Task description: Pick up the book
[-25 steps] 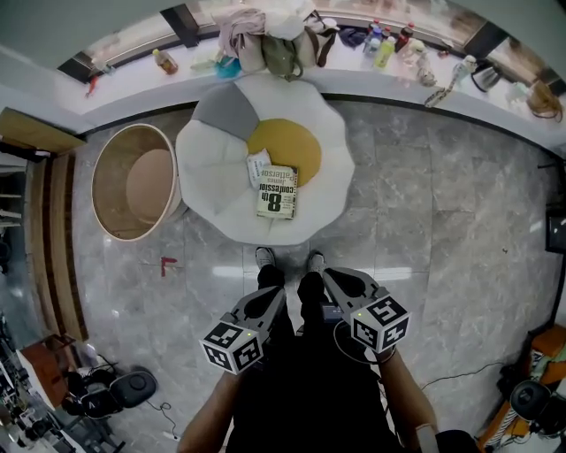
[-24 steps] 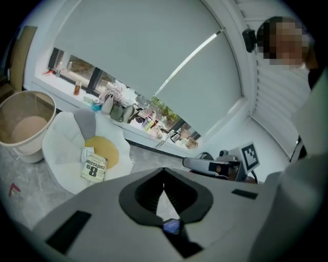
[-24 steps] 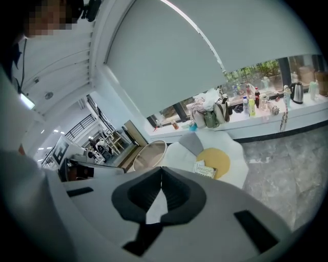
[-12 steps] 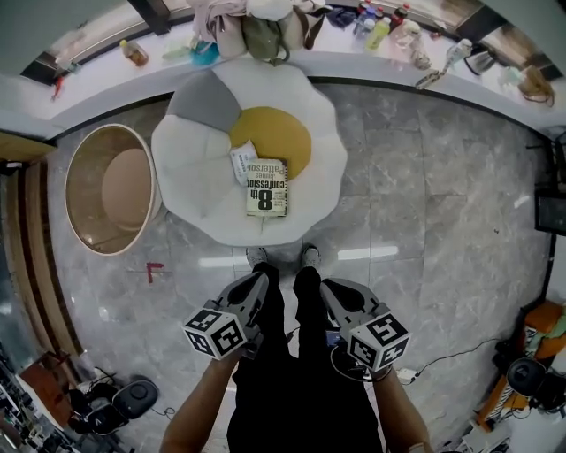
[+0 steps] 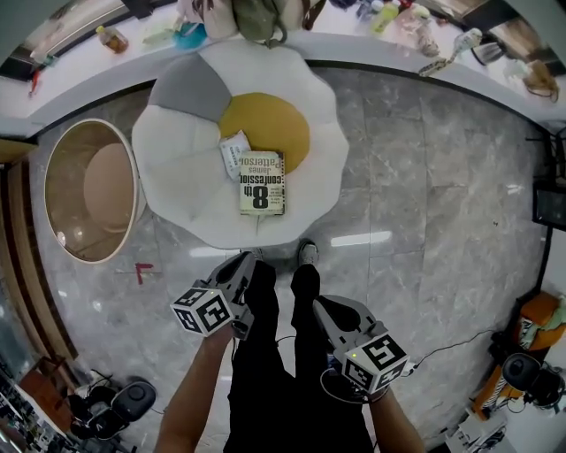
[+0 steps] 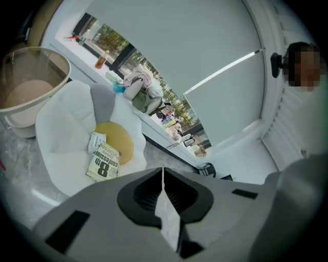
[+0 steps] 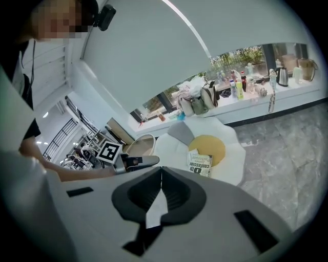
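Left hand-held gripper (image 5: 248, 258) and right hand-held gripper (image 5: 320, 306) are closed, empty; rectangular book (image 5: 262, 183) lies on scalloped cushion (image 5: 181, 168).

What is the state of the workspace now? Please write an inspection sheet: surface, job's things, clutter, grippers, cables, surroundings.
Surface: grey tiled floor; a white flower-shaped cushion with a yellow centre lies on it.
Job's things: book lies flat on the cushion, cover up, untouched.
Clutter: small white packet beside the book on the cushion.
Grippers: left gripper and right gripper both empty, fingers closed, short of the cushion.
Cables: thin cable on the floor at the right.
Surroundings: round tub left of the cushion; window ledge with bottles and bags behind it.
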Demonstrator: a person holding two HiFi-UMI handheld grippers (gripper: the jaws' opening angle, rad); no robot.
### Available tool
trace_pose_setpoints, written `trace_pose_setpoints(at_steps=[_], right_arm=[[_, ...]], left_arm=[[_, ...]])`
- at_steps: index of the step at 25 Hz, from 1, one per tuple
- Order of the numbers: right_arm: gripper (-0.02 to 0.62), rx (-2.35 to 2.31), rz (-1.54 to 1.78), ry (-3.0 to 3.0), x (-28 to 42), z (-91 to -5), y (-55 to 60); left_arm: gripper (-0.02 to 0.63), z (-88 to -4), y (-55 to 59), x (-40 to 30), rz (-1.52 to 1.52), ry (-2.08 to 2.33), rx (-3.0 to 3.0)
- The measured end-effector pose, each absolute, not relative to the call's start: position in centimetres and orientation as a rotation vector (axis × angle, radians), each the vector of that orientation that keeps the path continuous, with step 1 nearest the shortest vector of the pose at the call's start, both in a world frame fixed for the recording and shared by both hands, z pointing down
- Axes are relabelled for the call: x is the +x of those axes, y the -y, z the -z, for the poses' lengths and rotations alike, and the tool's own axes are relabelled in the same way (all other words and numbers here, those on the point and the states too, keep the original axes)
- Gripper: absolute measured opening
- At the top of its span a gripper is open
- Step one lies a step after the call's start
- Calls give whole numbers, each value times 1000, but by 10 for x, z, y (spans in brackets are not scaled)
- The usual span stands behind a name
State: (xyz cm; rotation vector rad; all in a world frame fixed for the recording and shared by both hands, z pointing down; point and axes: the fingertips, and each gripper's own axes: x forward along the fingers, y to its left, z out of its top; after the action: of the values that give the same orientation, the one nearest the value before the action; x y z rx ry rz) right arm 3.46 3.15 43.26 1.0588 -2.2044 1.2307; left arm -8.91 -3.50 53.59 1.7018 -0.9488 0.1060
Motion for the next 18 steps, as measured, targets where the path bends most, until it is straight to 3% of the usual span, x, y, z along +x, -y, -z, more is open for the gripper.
trace_pose_setpoints(at_steps=[18], right_arm=[[17, 1048, -1343, 2108, 34, -521, -34]], left_arm=[[23, -721, 36, -70, -56, 844, 1446]])
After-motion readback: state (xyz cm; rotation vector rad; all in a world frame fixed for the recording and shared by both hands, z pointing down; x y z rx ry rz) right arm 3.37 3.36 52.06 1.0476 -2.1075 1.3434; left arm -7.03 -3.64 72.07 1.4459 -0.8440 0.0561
